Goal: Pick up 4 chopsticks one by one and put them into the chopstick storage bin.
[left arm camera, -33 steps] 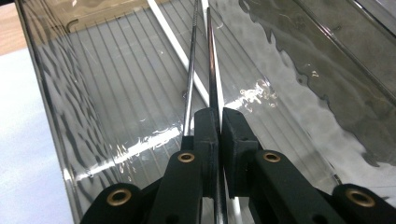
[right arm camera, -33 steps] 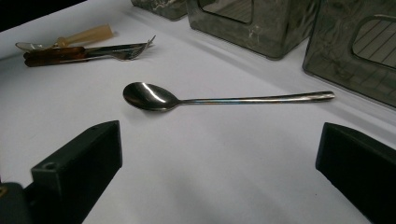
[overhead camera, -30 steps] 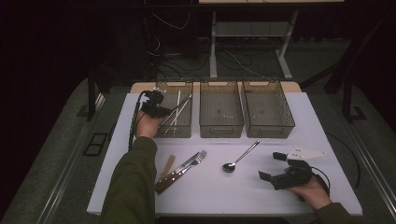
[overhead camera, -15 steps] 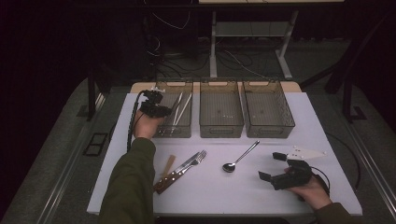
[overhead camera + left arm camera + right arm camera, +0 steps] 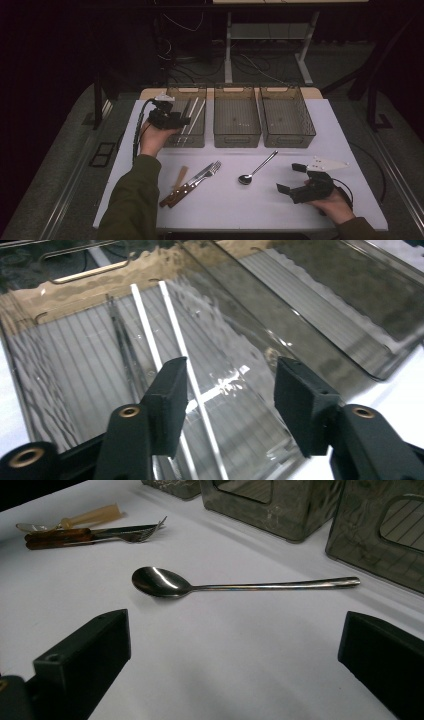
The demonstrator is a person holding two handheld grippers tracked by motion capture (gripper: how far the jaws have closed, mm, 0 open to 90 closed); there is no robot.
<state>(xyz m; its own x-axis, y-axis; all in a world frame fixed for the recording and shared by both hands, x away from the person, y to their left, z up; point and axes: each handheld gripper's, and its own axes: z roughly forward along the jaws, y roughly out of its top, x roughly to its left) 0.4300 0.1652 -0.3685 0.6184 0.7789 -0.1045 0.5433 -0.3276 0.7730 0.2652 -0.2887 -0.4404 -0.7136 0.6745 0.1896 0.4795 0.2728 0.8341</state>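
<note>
Overhead, the left gripper (image 5: 184, 119) hangs over the near end of the leftmost bin (image 5: 176, 140), its jaws partly apart and having just been opening, with nothing between them; two pale chopsticks (image 5: 194, 116) lie slanted inside that bin. Two more smoked, clear plastic bins, the middle bin (image 5: 236, 135) and the right bin (image 5: 289, 134), stand in a row beside it on the white worktop (image 5: 250, 210). Nearer the person lie a fork and knife (image 5: 192, 182) with brown handles next to a tan stick, and a steel spoon (image 5: 256, 169) between them and the right gripper (image 5: 289, 178), which rests low on the worktop with its jaws wide apart and empty. From the left gripper view, the black, blocky pads stand clear of everything above the ribbed floor of the bin (image 5: 60, 370), where the thin white chopsticks (image 5: 170, 315) run straight and side by side. From the right gripper view, the two black jaws frame the spoon (image 5: 235, 584), glossy bowl to the left and slim handle to the right, apart from both; behind it sit the wooden-handled cutlery (image 5: 85, 534) and the bins' grey fronts (image 5: 270, 505).
</note>
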